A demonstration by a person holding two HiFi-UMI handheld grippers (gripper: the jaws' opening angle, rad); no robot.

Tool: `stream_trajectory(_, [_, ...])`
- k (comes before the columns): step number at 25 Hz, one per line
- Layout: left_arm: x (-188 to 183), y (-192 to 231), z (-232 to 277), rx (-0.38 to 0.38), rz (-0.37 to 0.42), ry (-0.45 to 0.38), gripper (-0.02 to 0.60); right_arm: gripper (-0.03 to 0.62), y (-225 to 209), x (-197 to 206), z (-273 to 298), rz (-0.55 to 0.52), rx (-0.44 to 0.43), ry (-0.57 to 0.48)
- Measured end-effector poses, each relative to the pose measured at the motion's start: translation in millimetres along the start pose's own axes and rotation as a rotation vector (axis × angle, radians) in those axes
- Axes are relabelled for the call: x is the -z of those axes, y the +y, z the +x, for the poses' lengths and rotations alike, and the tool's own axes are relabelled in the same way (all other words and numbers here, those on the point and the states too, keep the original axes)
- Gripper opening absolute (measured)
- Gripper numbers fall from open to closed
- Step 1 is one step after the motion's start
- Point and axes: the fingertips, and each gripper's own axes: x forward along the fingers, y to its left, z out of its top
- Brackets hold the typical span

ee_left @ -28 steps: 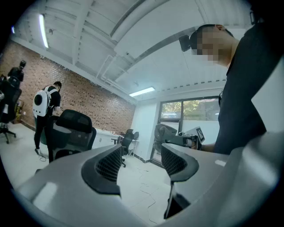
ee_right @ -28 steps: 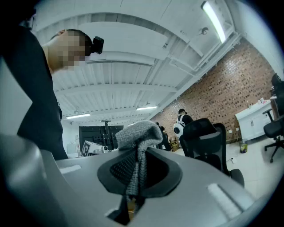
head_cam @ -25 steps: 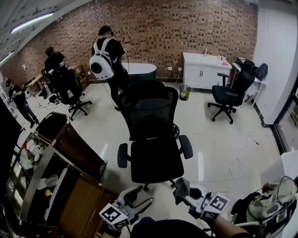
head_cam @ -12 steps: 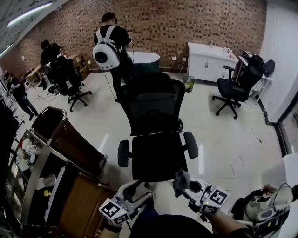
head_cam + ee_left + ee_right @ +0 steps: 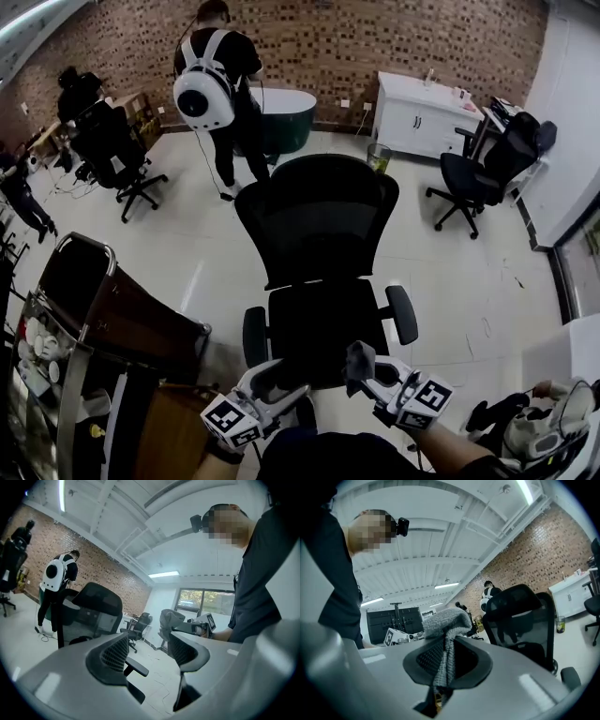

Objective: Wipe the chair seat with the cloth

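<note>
Your cloth is plain mid-grey with a looped terry texture. Your right hand-held gripper is pale grey with black dimpled pads. Your left hand-held gripper has the same colours, and both carry black-and-white square markers. The chair is black all over, with a fine mesh back and a matt black seat. The floor is glossy off-white tile, and the far wall is mottled red-brown brick.

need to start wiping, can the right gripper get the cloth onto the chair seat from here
Probably yes: the right gripper, shut on the cloth, hovers by the front edge of the seat, and nothing lies on it.
</note>
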Motion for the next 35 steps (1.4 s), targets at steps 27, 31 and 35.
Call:
stream_trajectory(27, [129,251,57,-0.181,-0.263,0.149,0.317,0.031,-238,275,243,-0.010,-0.033,0.606])
stream_trajectory(31, [149,282,68,-0.206,-0.305,0.116,0.321,0.031,-274,331,292,-0.065,-0.025,0.705])
stream_trajectory(35, [166,294,73,-0.202,-0.311,0.109,0.321,0.031,-296,385,326,-0.130,-0.030,0.807])
